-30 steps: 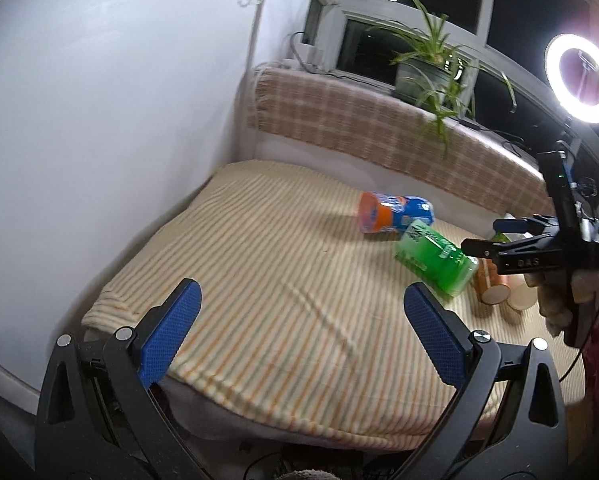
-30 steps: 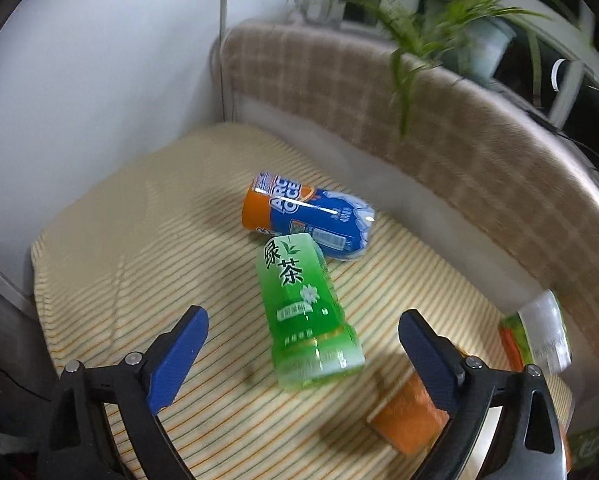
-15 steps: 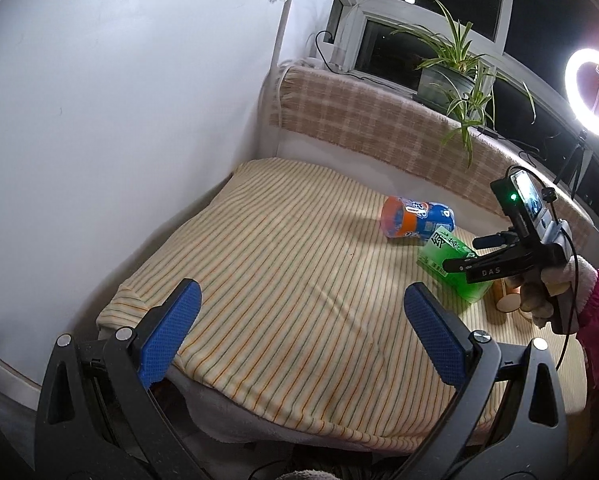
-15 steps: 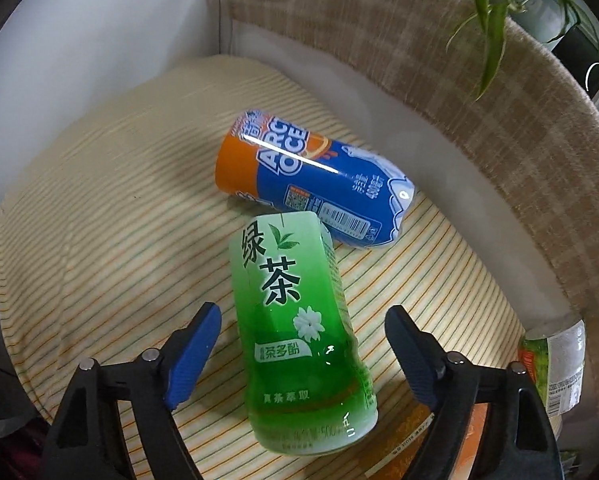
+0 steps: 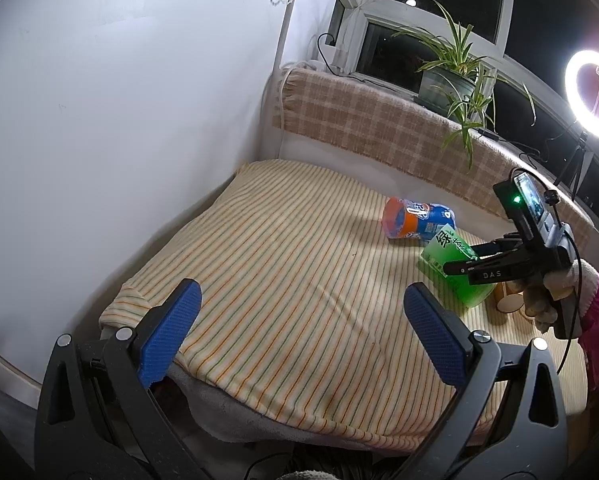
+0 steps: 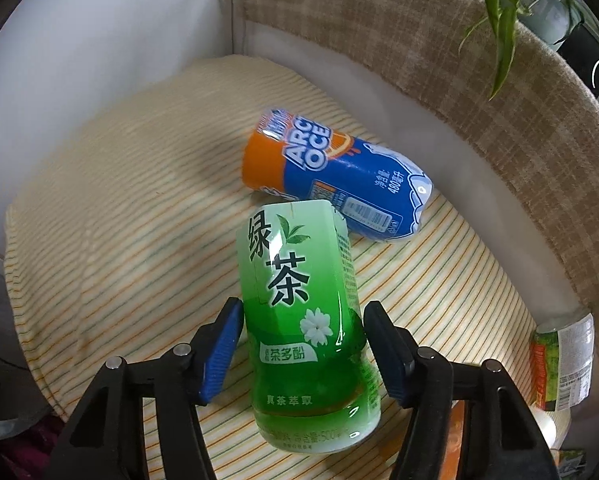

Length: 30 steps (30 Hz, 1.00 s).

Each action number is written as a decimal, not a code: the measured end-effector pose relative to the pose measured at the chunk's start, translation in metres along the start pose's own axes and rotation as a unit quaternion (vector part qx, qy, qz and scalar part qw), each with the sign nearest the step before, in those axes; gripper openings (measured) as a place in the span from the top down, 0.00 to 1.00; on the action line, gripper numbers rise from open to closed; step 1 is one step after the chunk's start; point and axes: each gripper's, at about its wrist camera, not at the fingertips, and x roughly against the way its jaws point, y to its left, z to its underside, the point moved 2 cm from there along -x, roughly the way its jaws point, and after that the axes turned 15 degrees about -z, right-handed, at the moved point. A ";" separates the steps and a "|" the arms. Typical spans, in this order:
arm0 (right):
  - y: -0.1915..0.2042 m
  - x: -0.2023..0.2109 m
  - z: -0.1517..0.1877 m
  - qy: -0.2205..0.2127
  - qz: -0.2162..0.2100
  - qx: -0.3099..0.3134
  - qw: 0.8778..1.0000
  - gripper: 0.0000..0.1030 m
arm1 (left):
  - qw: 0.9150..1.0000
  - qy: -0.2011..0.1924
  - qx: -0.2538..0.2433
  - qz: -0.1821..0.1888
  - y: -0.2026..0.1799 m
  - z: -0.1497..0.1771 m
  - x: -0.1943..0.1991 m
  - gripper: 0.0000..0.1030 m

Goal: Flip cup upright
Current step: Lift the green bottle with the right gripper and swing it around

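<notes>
A green tea cup lies on its side on the striped cushion. A blue and orange cup lies on its side just behind it, touching it. My right gripper straddles the green cup, its blue pads close against both sides; I cannot tell whether they press it. In the left wrist view the right gripper sits over the green cup, with the blue and orange cup behind. My left gripper is open and empty above the cushion's front edge.
A white wall bounds the left side. A checked back cushion runs behind, with a potted plant above. An orange-labelled bottle and a tan cup lie at the right. A ring light shines at the far right.
My right gripper has moved forward and down over the green cup and its jaws have narrowed around it. The left gripper has drawn back a little.
</notes>
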 end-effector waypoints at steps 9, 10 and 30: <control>0.022 0.049 0.026 -0.072 -0.038 -0.033 0.996 0.44 | 1.000 -0.010 -0.010 0.015 -0.012 0.008 0.014 0.00; 0.025 0.056 0.033 -0.083 -0.045 -0.040 0.995 0.44 | 1.000 -0.011 -0.012 0.017 -0.014 0.009 0.015 0.00; 0.012 0.138 0.198 -0.185 -0.187 -0.227 0.938 0.46 | 0.994 0.002 -0.074 0.083 -0.082 0.031 0.023 0.00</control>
